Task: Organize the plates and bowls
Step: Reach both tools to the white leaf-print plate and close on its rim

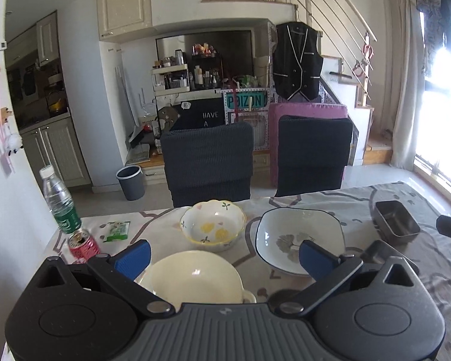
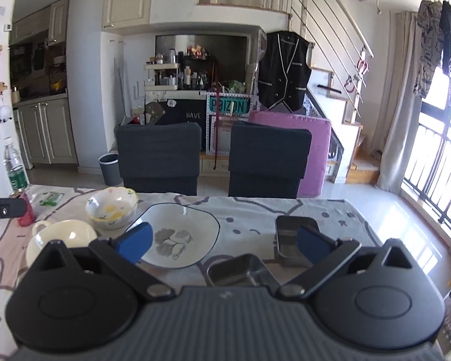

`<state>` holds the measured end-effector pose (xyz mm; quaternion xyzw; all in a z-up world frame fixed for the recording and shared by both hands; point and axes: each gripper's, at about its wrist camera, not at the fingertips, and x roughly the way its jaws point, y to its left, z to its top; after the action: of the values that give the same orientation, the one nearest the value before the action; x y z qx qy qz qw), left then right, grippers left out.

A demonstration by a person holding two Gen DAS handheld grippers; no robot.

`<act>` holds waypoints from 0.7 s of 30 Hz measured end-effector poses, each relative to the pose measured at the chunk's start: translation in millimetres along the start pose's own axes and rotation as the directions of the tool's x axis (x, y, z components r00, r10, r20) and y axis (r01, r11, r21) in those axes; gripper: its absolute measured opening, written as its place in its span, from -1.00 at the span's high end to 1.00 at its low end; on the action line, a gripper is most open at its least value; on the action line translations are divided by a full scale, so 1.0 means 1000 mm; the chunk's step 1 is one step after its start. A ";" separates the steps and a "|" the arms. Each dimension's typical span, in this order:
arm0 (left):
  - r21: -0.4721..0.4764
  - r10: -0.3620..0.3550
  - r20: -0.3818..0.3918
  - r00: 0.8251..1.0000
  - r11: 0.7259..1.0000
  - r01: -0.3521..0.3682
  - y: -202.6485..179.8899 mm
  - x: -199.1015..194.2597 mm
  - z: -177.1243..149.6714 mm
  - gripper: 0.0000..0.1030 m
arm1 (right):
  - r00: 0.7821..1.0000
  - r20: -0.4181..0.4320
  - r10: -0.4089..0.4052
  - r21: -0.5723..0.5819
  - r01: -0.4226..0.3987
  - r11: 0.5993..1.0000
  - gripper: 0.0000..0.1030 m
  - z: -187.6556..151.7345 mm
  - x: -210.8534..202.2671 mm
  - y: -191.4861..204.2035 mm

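Presently both claws stand wide and empty, so the task appears to be at its opening step — nothing gathered, nothing stacked. The left gripper (image 1: pixel 224 257) hovers over the cream bowl (image 1: pixel 195 279), its blue pads to either side of the rim but not touching. Taking the leaf-print plate (image 1: pixel 297 237) as landmark: the cream bowl lies to its near left, the lemon-pattern bowl (image 1: pixel 213 225) to its far left, and two steel trays to its right, one farther (image 1: pixel 397 221) and one nearer (image 2: pixel 240 272). The right gripper (image 2: pixel 224 245) hangs between the plate and those trays.

In my judgement, the next move calls for lowering onto one rim and closing there; glazed ware may slip under a thin pinch.

The table carries a patterned cloth (image 2: pixel 255 210). Left of the plate, at the table's edge, stand a water bottle (image 1: pixel 60 201) and a red can (image 1: pixel 82 243). Beyond — two dark chairs (image 1: pixel 209 165), kitchen cabinets, a staircase.
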<state>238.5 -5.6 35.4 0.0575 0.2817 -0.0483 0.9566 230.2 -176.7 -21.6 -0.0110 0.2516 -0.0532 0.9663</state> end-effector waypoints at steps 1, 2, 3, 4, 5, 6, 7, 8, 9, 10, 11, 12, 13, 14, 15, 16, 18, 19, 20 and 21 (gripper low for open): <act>0.008 -0.002 -0.004 1.000 1.000 0.002 0.000 0.009 0.003 -1.00 | 1.000 -0.009 0.001 0.000 -0.001 1.000 -1.00 0.001 0.007 0.000; 0.017 -0.004 -0.008 1.000 1.000 0.004 -0.001 0.018 0.007 -1.00 | 1.000 -0.020 0.002 -0.003 -0.002 1.000 -1.00 0.002 0.014 0.002; 0.026 -0.006 -0.012 1.000 1.000 0.007 -0.002 0.026 0.010 -1.00 | 1.000 -0.031 0.001 -0.004 -0.001 1.000 -1.00 0.003 0.021 0.002; 0.034 -0.010 -0.020 1.000 0.999 0.011 -0.003 0.035 0.013 -1.00 | 0.999 -0.040 0.002 -0.005 -0.002 1.000 -1.00 0.006 0.031 0.003; 0.042 -0.015 -0.029 0.999 0.999 0.016 -0.005 0.045 0.015 -1.00 | 0.999 -0.049 0.003 -0.005 -0.003 1.000 -1.00 0.007 0.039 0.004; 0.049 -0.020 -0.037 0.999 0.999 0.022 -0.007 0.054 0.018 -1.00 | 0.998 -0.057 0.007 -0.003 -0.007 1.000 -1.00 0.007 0.046 0.004; 0.056 -0.026 -0.044 0.999 0.998 0.028 -0.008 0.062 0.020 -1.00 | 0.998 -0.068 0.013 -0.001 -0.013 1.000 -1.00 0.007 0.053 0.004; 0.065 -0.032 -0.049 0.998 0.997 0.035 -0.009 0.071 0.022 -1.00 | 0.996 -0.085 0.017 0.002 -0.017 1.000 -1.00 0.007 0.062 0.004; 0.076 -0.039 -0.053 0.998 0.996 0.043 -0.012 0.079 0.024 -1.00 | 0.995 -0.098 0.020 0.006 -0.020 1.000 -1.00 0.005 0.070 0.004; 0.088 -0.050 -0.055 0.997 0.995 0.054 -0.013 0.088 0.025 -1.00 | 0.994 -0.105 0.027 0.010 -0.026 1.000 -1.00 0.007 0.078 0.003; 0.099 -0.059 -0.058 0.997 0.993 0.065 -0.015 0.096 0.027 -1.00 | 0.993 -0.112 0.035 0.011 -0.034 0.999 -1.00 0.007 0.086 0.002; 0.105 -0.067 -0.061 0.996 0.992 0.073 -0.016 0.104 0.029 -1.00 | 0.992 -0.120 0.043 0.012 -0.042 0.999 -1.00 0.007 0.095 0.002; 0.107 -0.076 -0.065 0.995 0.991 0.083 -0.016 0.113 0.030 -1.00 | 0.990 -0.128 0.054 0.016 -0.052 0.999 -1.00 0.006 0.101 0.002; 0.106 -0.087 -0.074 0.994 0.990 0.094 -0.016 0.121 0.032 -1.00 | 0.988 -0.139 0.067 0.024 -0.064 0.998 -1.00 0.011 0.113 -0.001; 0.104 -0.095 -0.088 0.992 0.989 0.104 -0.017 0.131 0.035 -1.00 | 0.986 -0.149 0.076 0.036 -0.072 0.997 -1.00 0.010 0.120 -0.002; 0.103 -0.100 -0.105 0.989 0.988 0.111 -0.018 0.140 0.037 -1.00 | 0.984 -0.158 0.082 0.049 -0.075 0.996 -1.00 0.009 0.128 -0.003; 0.112 -0.106 -0.124 0.987 0.986 0.120 -0.020 0.156 0.040 -1.00 | 0.983 -0.170 0.068 0.056 -0.059 0.997 -1.00 0.011 0.145 -0.004; 0.120 -0.115 -0.128 0.985 0.984 0.130 -0.021 0.163 0.041 -1.00 | 0.982 -0.184 0.048 0.046 -0.040 0.998 -1.00 0.009 0.151 -0.003; 0.132 -0.124 -0.130 0.984 0.981 0.141 -0.022 0.171 0.042 -1.00 | 0.979 -0.198 0.043 0.040 -0.036 0.999 -1.00 0.011 0.162 -0.002; 0.144 -0.131 -0.133 0.982 0.978 0.150 -0.024 0.178 0.042 -1.00 | 0.977 -0.209 0.051 0.038 -0.044 0.998 -1.00 0.010 0.167 -0.003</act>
<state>407.3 -46.2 -28.6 0.1137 0.3388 -0.1339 0.9243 380.0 -198.2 -94.0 0.0167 0.3515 -0.0351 0.9354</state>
